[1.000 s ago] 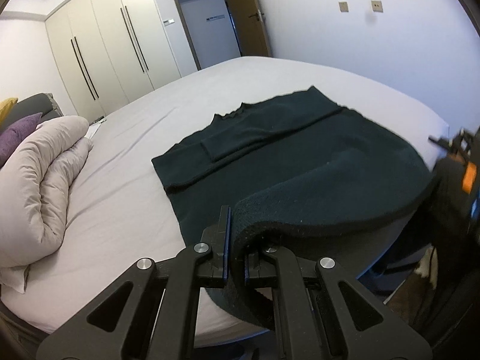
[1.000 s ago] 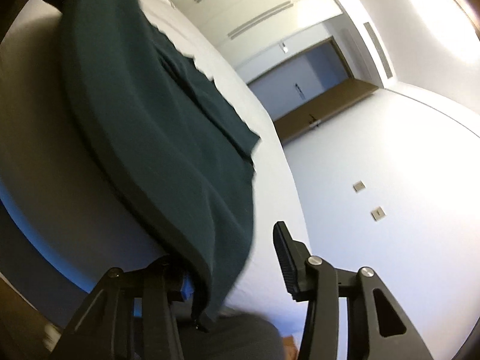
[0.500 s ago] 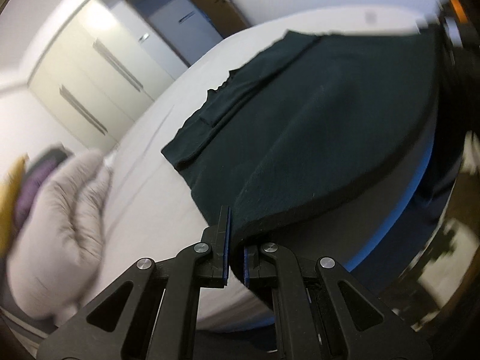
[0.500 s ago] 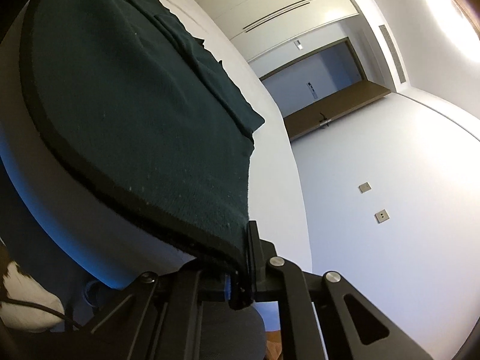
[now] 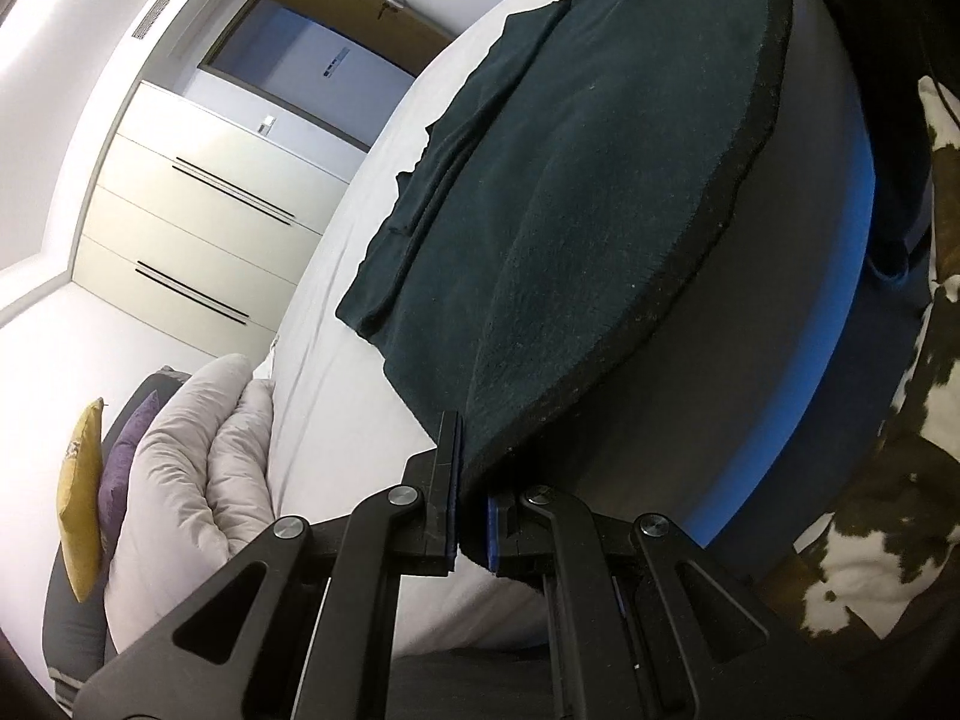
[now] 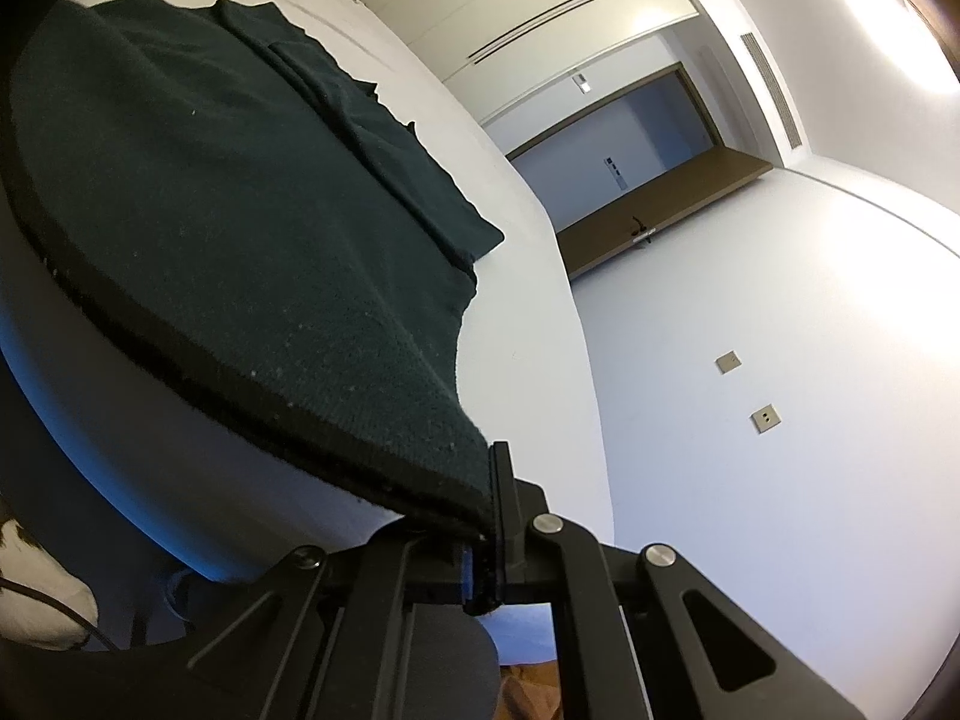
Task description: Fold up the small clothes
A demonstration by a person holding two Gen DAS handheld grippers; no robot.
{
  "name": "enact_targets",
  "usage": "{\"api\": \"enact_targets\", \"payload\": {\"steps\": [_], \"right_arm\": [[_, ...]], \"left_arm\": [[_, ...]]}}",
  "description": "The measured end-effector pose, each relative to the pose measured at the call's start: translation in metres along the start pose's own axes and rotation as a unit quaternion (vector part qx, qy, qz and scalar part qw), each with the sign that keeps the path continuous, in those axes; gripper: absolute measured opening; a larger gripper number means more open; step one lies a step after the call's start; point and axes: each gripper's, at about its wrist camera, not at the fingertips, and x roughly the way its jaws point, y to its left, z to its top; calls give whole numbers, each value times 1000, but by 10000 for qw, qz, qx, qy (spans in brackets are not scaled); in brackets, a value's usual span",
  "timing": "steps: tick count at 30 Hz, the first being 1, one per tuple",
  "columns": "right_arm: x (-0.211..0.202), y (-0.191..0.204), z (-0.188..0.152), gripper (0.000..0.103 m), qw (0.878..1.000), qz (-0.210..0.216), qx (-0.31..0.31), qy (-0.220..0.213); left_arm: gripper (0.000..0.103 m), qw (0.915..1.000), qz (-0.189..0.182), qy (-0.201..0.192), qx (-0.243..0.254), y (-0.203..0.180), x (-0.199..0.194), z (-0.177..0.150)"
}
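A dark green knit sweater (image 5: 570, 192) lies spread on the white bed (image 5: 336, 384), sleeves folded in, its hem at the near edge. My left gripper (image 5: 471, 516) is shut on one hem corner. My right gripper (image 6: 489, 546) is shut on the other hem corner of the sweater (image 6: 240, 228). The hem edge is stretched between the two grippers and lifted a little off the bed (image 6: 528, 312). Both views are tilted.
A rolled pale duvet (image 5: 192, 468) with yellow and purple cushions lies at the head of the bed. Wardrobes (image 5: 198, 198) and a door (image 6: 618, 168) stand beyond. A cowhide rug (image 5: 888, 480) lies on the floor beside the bed.
My right gripper has closed on the hem corner. Both grippers have tilted and drawn the hem taut along the bed's near edge.
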Motion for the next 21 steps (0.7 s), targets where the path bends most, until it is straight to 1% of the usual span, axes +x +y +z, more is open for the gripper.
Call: {"api": "enact_targets", "payload": {"steps": [5, 7, 10, 12, 16, 18, 21], "right_arm": [[7, -8, 0, 4, 9999, 13, 165, 52], [7, -9, 0, 4, 9996, 33, 269, 60], [7, -12, 3, 4, 9992, 71, 380, 35], [7, -13, 3, 4, 9989, 102, 449, 37], [8, -22, 4, 4, 9976, 157, 680, 39], [8, -25, 7, 4, 9969, 160, 771, 4], [10, -33, 12, 4, 9952, 239, 944, -29]], "left_arm": [[5, 9998, -115, 161, -46, -3, 2, -8], [5, 9994, -230, 211, -152, -2, 3, -9], [5, 9980, -407, 209, -434, 7, 3, -6], [4, 9958, -518, 248, -715, 16, 5, -7], [4, 9876, -648, 232, -1408, 44, 5, -6], [3, 9807, -717, 172, -1808, 61, 3, -5], [3, 9704, -802, 102, -2278, 82, 2, -3]]}}
